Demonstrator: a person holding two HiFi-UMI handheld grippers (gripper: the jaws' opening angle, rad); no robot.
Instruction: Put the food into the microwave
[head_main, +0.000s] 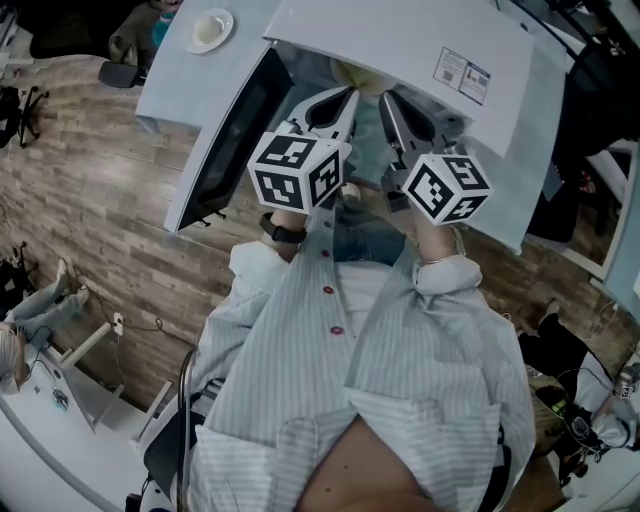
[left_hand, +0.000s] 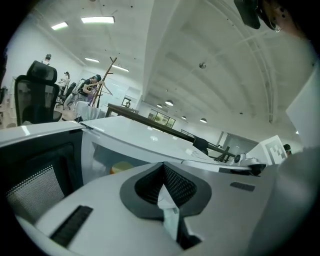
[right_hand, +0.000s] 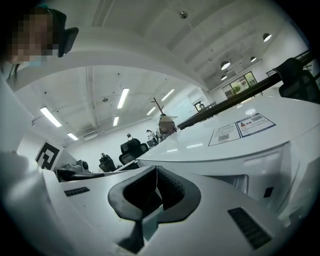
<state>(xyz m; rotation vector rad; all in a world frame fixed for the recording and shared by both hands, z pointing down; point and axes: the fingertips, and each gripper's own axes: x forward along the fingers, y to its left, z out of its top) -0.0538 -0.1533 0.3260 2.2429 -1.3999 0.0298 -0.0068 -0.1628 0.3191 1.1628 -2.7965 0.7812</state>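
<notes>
Wood-plank flooring (head_main: 90, 170) runs under a pale surface (head_main: 180, 80) at 12 o'clock from the person, in an open office with strip lights overhead. On that surface stands the white microwave (head_main: 400, 40), and the food (left_hand: 121, 168), a rounded yellow-orange shape too small to make out further, sits inside its cavity, seen through the open front in the left gripper view. The dark-windowed door (head_main: 235, 140) hangs swung open toward 10 o'clock. A printed label (head_main: 461, 70) lies on the microwave's top toward 1 o'clock. Just in front of the opening, side by side, are both tools. The left tool (left_hand: 162, 170) has its jaws pressed together, nothing pinched between them. The right tool (right_hand: 156, 175) is likewise pressed together and holds nothing. Each carries its marker cube, the left cube (head_main: 298, 170) at 11 o'clock from the person's chest, the right cube (head_main: 446, 186) at 1 o'clock. Further out, a small white plate (head_main: 209, 30) rests on the surface at 11 o'clock, well apart from the microwave's opening. The person's striped shirt (head_main: 420, 370) fills the head view toward 6 o'clock. A black office chair (left_hand: 36, 95) shows at 9 o'clock in the left gripper view.
</notes>
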